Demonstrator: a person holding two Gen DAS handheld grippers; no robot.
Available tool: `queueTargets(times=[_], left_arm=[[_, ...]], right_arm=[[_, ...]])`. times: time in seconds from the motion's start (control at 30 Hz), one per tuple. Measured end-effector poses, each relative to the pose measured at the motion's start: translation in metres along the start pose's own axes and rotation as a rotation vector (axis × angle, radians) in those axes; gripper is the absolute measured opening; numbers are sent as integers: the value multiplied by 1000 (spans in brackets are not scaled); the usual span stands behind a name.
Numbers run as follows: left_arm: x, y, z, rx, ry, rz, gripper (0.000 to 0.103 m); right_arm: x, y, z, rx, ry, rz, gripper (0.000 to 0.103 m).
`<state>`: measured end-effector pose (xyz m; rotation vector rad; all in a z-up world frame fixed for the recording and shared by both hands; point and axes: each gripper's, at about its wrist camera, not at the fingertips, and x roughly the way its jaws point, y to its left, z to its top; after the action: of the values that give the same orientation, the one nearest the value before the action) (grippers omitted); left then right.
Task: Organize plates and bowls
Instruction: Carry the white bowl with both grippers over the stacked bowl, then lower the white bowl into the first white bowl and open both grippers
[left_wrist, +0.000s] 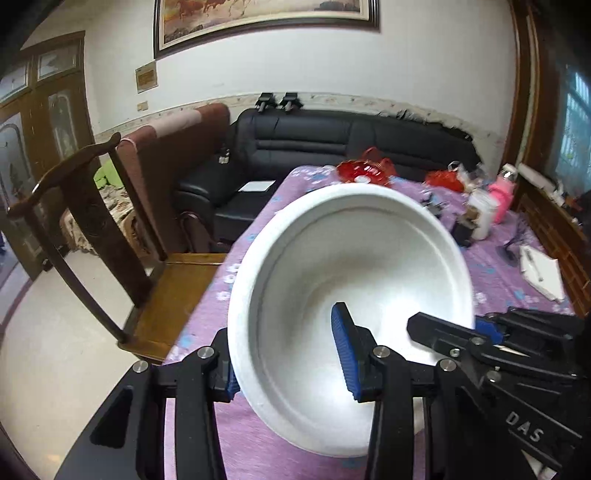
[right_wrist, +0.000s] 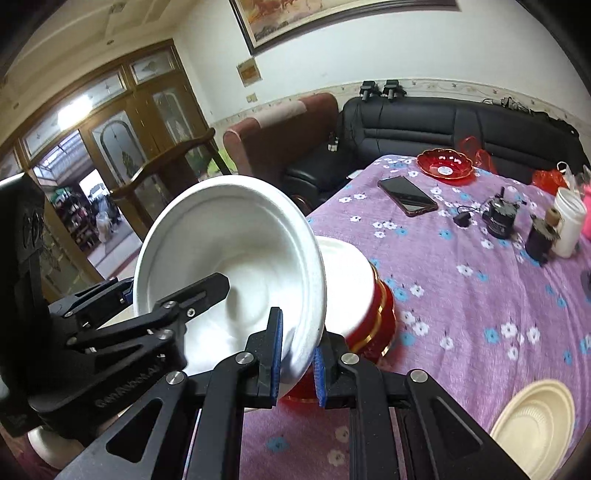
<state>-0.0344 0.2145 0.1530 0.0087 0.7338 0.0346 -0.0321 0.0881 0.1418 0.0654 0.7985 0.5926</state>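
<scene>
Above purple tablecloth (right_wrist: 480, 314), tilted white bowl (left_wrist: 351, 258), rim clamped between both grippers' fingers (left_wrist: 341, 350)

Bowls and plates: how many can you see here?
4. A white bowl is held tilted by both grippers, a red bowl sits right behind it, a red dish lies at the table's far end, and a cream plate is near the right edge. Others may be hidden.

Left black plastic two-finger gripper (left_wrist: 288, 365): ribbed blue pads (left_wrist: 341, 350), silver pivot screws, "DAS" lettering. Right black plastic two-finger gripper (right_wrist: 297, 360): identical blue pads (right_wrist: 276, 354), silver screws.
</scene>
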Motion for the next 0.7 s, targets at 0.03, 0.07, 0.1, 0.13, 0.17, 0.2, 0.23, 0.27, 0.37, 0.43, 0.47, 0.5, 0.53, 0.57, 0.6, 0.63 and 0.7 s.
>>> queueTargets(times=[0.03,0.07,0.1,0.13,0.17,0.2,0.23,0.27,0.37,0.43,0.47,0.5,0.53,0.57,0.6,0.63,0.7], left_arm=[[9,3,3,4,23,0,41],[17,6,5,3,45,-1,41],[25,10,7,-3,68,-5,41],[34,14,9,-13,90,-14,41],[42,17,9,-20,108,-18,41],[51,21,9,-29,127,-20,41],[60,24,8,-42,148,-31,41],[68,27,6,-59,170,-47,41],[80,33,2,-94,195,-79,41],[81,33,2,-97,179,-90,42],[81,35,2,-109,179,-104,44],[81,36,3,-120,178,-112,44],[80,38,4,-137,179,-123,45],[80,41,5,-155,180,-134,46],[78,45,6,-174,175,-148,46],[76,48,7,-190,166,-156,47],[69,54,8,-214,135,-151,50]], right_arm=[[8,0,5,3,18,-21,17],[19,-1,9,10,46,-31,17],[25,-1,11,18,63,-34,17],[32,-4,13,33,80,-34,17],[40,-7,14,49,98,-35,17],[47,-9,14,61,117,-36,17],[53,-10,14,69,132,-42,17],[59,-13,13,75,144,-51,17],[70,-19,11,81,165,-68,16],[73,-22,13,81,171,-76,16],[74,-24,13,85,173,-75,16],[76,-26,14,90,174,-72,16],[78,-26,15,88,175,-72,16],[80,-27,16,86,176,-70,16],[80,-26,16,87,171,-66,16],[80,-26,16,87,166,-64,16],[79,-23,18,75,144,-66,17]])
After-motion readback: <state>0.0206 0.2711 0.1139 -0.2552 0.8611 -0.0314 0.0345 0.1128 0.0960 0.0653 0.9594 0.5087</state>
